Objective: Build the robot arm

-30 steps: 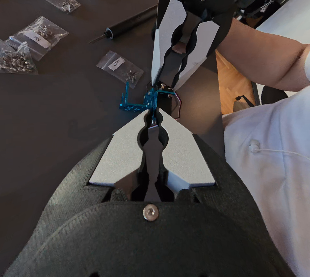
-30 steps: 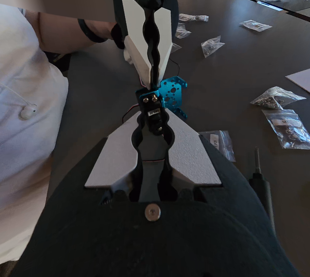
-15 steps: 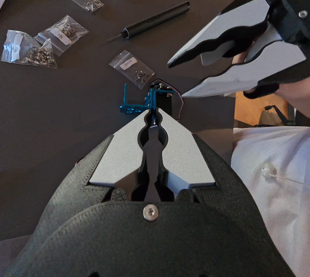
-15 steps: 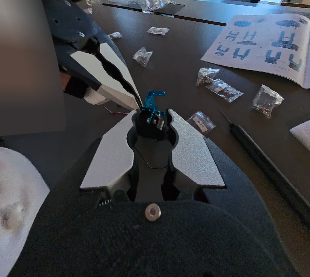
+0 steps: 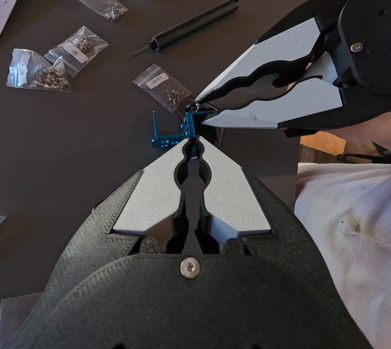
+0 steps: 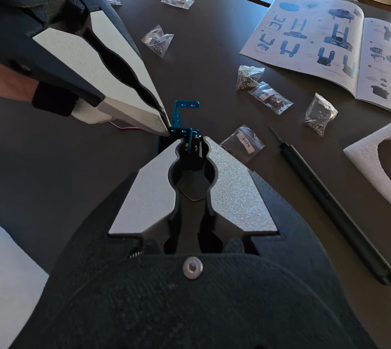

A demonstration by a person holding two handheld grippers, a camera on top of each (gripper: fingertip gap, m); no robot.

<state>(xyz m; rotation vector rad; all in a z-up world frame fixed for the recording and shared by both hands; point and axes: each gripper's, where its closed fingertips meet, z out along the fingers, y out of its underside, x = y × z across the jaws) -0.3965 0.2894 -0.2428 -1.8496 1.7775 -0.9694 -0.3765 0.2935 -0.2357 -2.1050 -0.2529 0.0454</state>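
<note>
The left gripper (image 5: 193,139) pinched the small blue bracket (image 5: 169,137) on the dark table (image 5: 84,148), and the right gripper (image 6: 191,140) squeezed the black motor (image 6: 191,161) joined to it, which looked light, hard and best held by its flat sides.

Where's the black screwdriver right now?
The black screwdriver lies on the dark table, right of the right claw, between a labelled screw bag and white foam.
</note>
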